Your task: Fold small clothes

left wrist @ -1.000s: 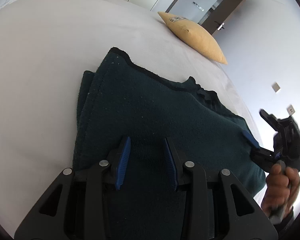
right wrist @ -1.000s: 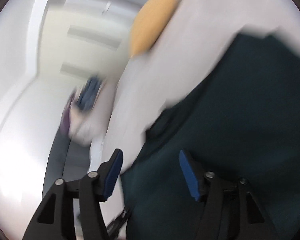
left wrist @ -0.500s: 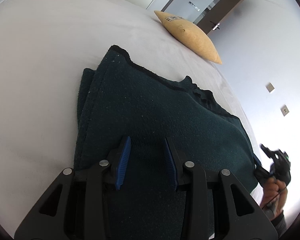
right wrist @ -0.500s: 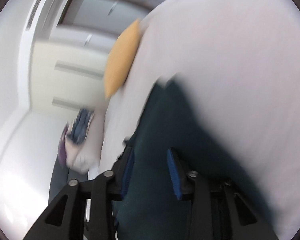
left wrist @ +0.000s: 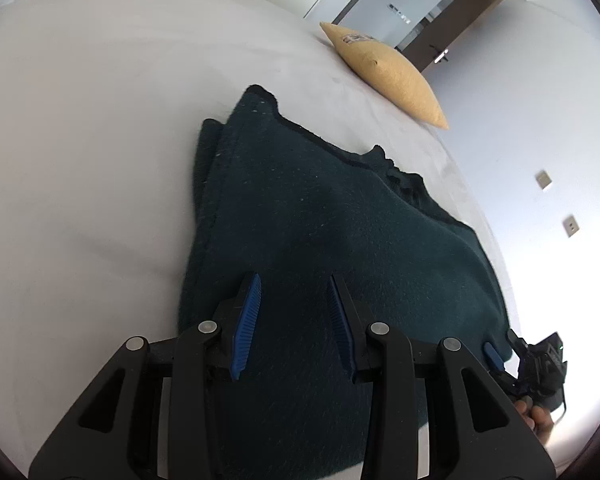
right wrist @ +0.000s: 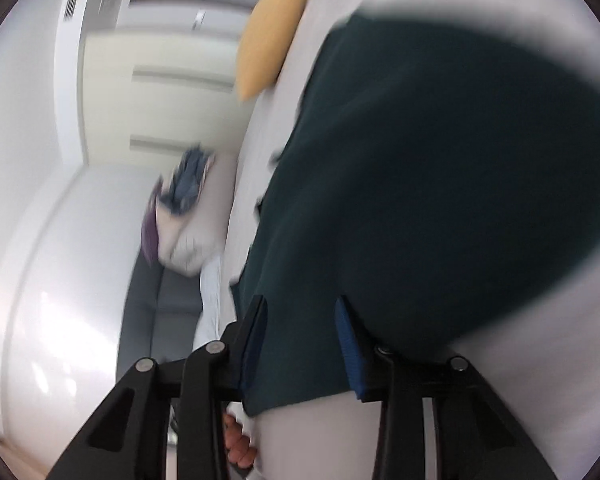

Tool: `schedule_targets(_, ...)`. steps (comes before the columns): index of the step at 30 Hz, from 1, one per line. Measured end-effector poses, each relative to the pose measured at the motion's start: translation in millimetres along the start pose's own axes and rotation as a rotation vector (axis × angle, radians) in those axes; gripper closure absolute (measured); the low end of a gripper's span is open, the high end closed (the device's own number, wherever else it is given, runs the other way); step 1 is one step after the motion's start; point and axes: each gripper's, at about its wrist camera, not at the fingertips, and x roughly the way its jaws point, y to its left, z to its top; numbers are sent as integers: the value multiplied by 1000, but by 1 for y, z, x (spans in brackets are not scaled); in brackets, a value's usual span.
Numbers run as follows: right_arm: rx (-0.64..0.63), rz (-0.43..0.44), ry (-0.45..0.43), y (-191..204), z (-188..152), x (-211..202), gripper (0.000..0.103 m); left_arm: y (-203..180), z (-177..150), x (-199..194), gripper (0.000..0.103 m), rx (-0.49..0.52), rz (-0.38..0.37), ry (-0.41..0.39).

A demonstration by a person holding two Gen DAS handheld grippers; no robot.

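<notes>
The dark green garment (left wrist: 340,248) lies partly folded on the white bed (left wrist: 80,140), near a yellow pillow (left wrist: 384,68). My left gripper (left wrist: 294,316) holds its near edge between narrow jaws. My right gripper (right wrist: 300,344) is closing on the garment's corner; the cloth is between its blue pads (right wrist: 350,356).
</notes>
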Motion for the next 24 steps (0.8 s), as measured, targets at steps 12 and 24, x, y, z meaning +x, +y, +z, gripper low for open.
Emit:
schedule_targets(12,23,-9,-150,16,-44,-63,28,67,-44,-98,20,-342,-52,-111)
schedule_targets(24,-91,26,-4,46,-78,-49,28,85,-38,-68,20,-447,-232,143)
